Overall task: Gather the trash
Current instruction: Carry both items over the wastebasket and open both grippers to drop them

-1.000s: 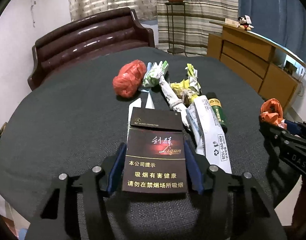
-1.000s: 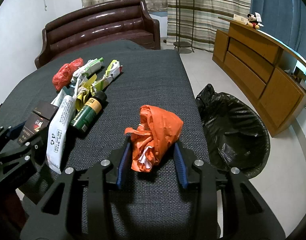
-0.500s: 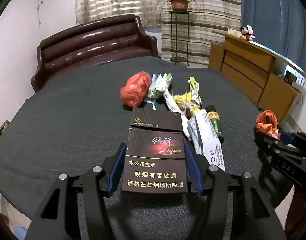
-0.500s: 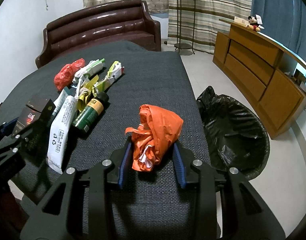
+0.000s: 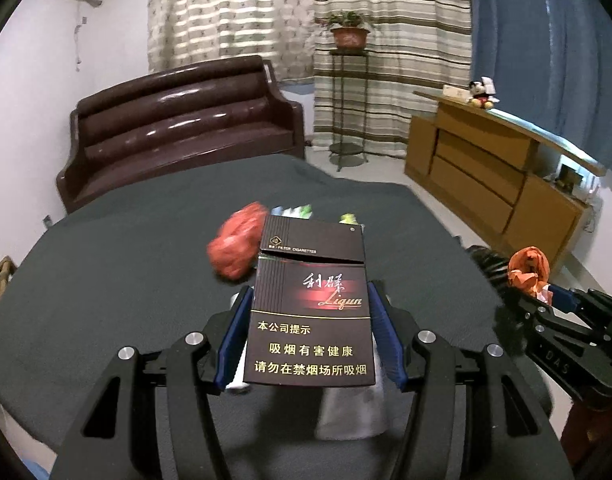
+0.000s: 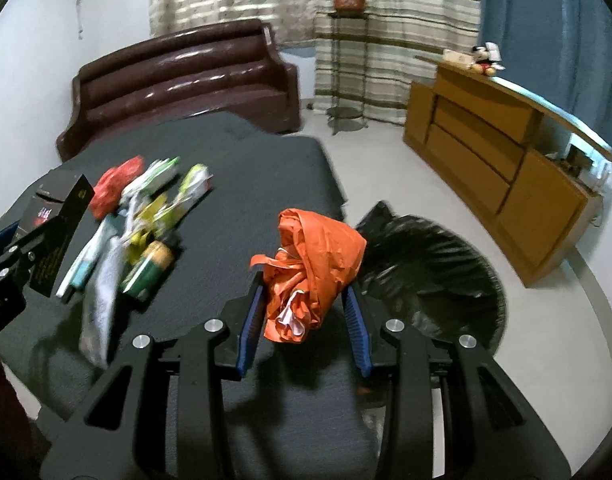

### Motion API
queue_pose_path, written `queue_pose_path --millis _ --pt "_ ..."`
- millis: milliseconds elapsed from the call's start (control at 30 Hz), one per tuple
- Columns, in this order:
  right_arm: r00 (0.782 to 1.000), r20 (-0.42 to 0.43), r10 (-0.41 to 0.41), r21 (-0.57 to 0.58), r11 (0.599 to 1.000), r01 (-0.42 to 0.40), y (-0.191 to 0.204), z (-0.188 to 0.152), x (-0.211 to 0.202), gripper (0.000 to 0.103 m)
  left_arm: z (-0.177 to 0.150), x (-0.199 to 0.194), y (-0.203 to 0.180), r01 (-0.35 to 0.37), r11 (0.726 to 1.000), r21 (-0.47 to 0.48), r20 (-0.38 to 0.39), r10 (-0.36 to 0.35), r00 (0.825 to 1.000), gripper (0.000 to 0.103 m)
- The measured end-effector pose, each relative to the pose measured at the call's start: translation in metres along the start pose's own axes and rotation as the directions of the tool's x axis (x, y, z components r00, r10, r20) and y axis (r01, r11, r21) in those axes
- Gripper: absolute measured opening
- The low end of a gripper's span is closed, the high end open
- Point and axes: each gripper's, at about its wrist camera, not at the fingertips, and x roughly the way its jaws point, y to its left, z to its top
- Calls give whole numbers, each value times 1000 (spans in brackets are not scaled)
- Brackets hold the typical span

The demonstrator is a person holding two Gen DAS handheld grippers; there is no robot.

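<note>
My left gripper (image 5: 310, 320) is shut on a dark cigarette box (image 5: 310, 312), held up above the grey table (image 5: 105, 280). The same cigarette box (image 6: 55, 232) shows at the left edge of the right wrist view. My right gripper (image 6: 303, 308) is shut on a crumpled orange plastic bag (image 6: 314, 268), lifted over the table's right edge. That orange bag (image 5: 528, 270) appears at the right of the left wrist view. A black-lined trash bin (image 6: 434, 276) stands on the floor just right of the table.
On the table lie a red crumpled bag (image 6: 113, 188), several wrappers (image 6: 161, 200), a green can (image 6: 149, 268) and a white packet (image 6: 101, 304). A brown sofa (image 5: 177, 128) stands behind, a wooden cabinet (image 6: 498, 172) at the right, a plant stand (image 5: 348, 100) by the curtains.
Both grippers have risen off the table with their loads. The cigarette box now hides most of the trash pile, and the orange bag has moved toward the bin.
</note>
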Motion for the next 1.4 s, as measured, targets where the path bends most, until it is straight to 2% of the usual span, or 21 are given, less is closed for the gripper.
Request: queue_pose_path --millis 200,367,700,1333,1367,1400 --pt "996 25 -82 58 995 80 -43 11 0 37 14 18 -41 68 997 43 2 -68 998 56" --pt "992 22 -128 93 988 125 -72 14 6 37 19 38 -78 134 988 79 -33 -132 991 56" --pt "988 1 -157 140 978 155 -119 11 24 37 20 64 -132 158 977 145 -61 -150 987 56" --pt "990 -17 -141 180 973 142 -159 17 55 38 25 97 -185 167 963 211 -130 -142 981 57" --pt "990 -19 -137 184 973 138 -160 17 57 39 26 98 -185 168 963 212 -129 -143 981 61" --pt "990 -18 -138 188 972 139 -162 17 57 45 26 98 -186 165 963 212 -127 -140 982 65"
